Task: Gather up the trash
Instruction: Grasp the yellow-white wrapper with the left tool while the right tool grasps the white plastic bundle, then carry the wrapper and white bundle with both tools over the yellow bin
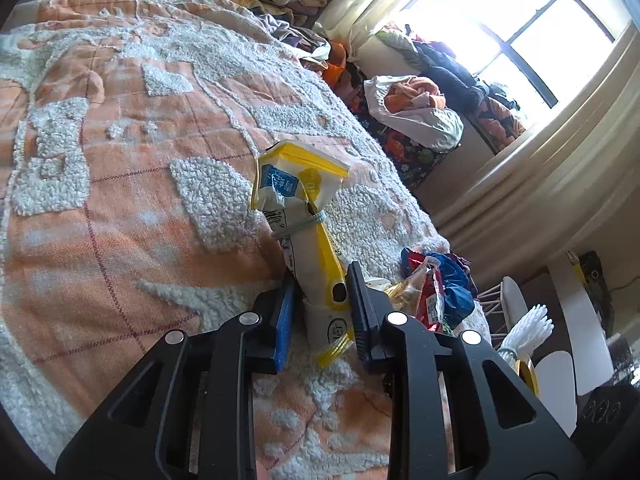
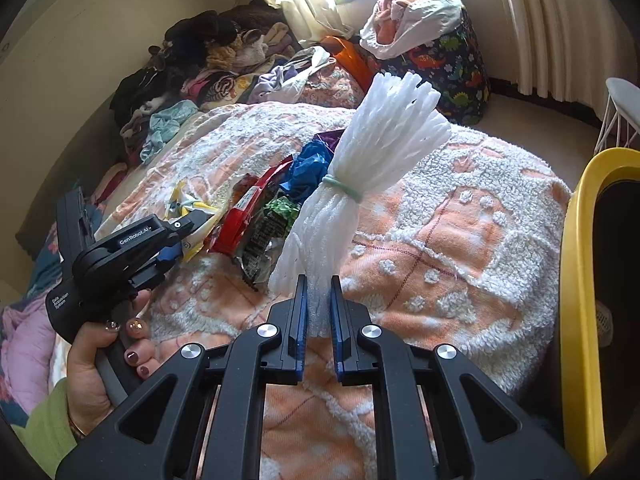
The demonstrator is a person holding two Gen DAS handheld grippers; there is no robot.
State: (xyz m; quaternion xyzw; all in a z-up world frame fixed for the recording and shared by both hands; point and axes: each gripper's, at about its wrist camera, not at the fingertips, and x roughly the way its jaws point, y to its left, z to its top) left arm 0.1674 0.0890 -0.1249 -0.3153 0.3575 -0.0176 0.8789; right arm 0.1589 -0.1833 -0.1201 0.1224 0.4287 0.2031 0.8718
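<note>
Left tool clamped on yellow-and-white packet, gripped at its lower end; packet upright, twisted at the waist and bound with a band, lifted above the bed. Right tool clamped on white foam netting, gripped at its narrow lower end; netting upright, cinched midway by a pale green band, fanned out at the top.

Remaining trash on the orange-and-white bedspread, toward the middle of the bed: red wrapper, dark green-printed wrapper, crumpled blue wrapper, purple wrapper behind it, all touching in one heap.

Yellow-rimmed bin just beside the bed's edge, near the right tool. Piled clothes along the bed's far edge.
</note>
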